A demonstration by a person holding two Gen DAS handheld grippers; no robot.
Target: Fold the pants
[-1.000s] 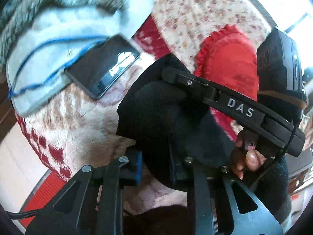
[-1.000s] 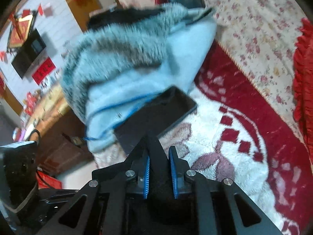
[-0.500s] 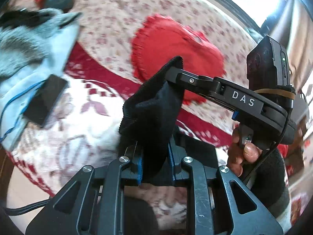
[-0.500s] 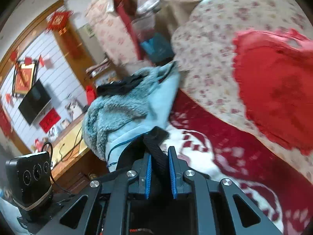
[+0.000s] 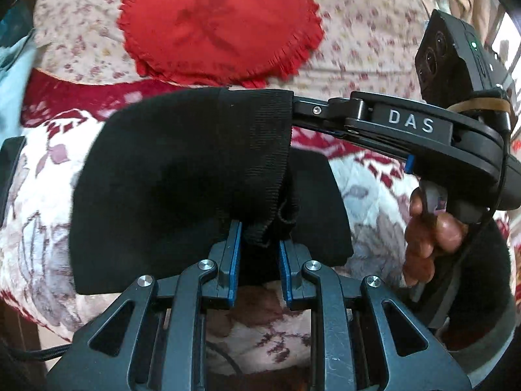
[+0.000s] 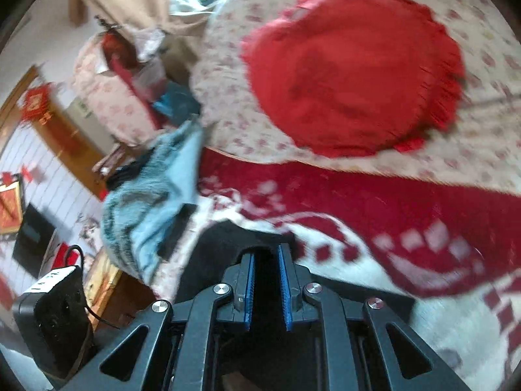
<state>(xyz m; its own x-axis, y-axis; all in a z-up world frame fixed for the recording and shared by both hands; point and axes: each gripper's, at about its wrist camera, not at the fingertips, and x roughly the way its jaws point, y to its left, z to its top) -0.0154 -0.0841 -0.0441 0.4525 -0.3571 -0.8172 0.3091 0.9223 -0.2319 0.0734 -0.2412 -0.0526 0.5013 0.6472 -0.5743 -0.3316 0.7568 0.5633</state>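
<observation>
The pants [image 5: 169, 176] are black, soft knit, with a ribbed band [image 5: 260, 150] running down one edge. They hang bunched and lifted above the bed's red-and-white patterned cover [image 5: 368, 192], the ribbed edge gathered into a small fold at its low end. A second dark layer [image 5: 319, 208] shows behind the band. In the right wrist view only a black bulge [image 6: 211, 254] shows.

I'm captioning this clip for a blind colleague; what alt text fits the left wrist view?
Black knitted pants hang between two handheld grippers above a red and white patterned blanket: the left gripper pinches the ribbed waistband, the right gripper grips its far corner. Behind lies a red fringed round cushion.
</observation>
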